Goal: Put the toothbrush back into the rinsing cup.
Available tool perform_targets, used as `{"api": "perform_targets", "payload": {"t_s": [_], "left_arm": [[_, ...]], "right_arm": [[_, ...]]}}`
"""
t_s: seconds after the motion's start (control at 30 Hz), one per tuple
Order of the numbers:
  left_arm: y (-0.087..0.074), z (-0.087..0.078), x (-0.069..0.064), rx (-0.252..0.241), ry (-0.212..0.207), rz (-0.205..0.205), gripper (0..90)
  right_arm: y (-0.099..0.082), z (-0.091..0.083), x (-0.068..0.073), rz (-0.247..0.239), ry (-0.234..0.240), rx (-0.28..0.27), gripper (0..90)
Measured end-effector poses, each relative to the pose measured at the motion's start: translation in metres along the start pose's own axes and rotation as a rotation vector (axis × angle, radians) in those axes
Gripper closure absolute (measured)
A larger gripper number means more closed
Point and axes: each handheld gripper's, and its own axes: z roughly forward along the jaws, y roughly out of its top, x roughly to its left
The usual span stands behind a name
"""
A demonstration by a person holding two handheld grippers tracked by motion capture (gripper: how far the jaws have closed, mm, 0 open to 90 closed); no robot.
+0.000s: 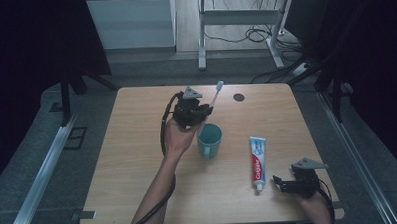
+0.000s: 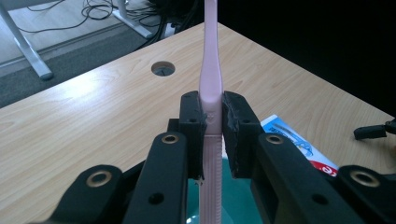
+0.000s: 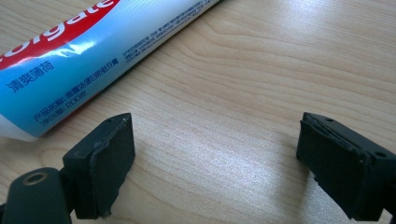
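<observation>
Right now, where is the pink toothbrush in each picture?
High view: the toothbrush sticks up from the left tool, just above the green cup.
Left gripper view: it stands upright in the middle, pinched between the black jaws.
Right gripper view: not in it; you see the toothpaste tube.
Shared landmark: the toothpaste tube lies on the table in all three views.

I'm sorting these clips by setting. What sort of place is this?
Probably a lab or office workspace staged for a bathroom chore, not a home. A light wooden desk with a round cable hole stands on grey flooring, loose black cables trail behind, and dark curtains flank it.
</observation>
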Motion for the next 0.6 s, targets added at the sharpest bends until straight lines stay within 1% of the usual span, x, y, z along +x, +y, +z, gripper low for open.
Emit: {"api": "perform_targets", "payload": {"t_s": [0.3,0.4,0.6], "left_arm": [[-0.002,0.013,-0.007,-0.008,0.003,0.016,78.9],[-0.005,0.017,-0.008,-0.012,0.005,0.022,78.9],[-0.014,0.021,-0.009,-0.018,0.006,0.014,78.9]], "right_arm": [[0.000,0.000,0.000,-0.001,0.000,-0.001,11.1],[0.000,0.000,0.000,-0.002,0.000,-0.001,11.1],[0.000,0.000,0.000,-0.004,0.000,-0.002,11.1]]}}
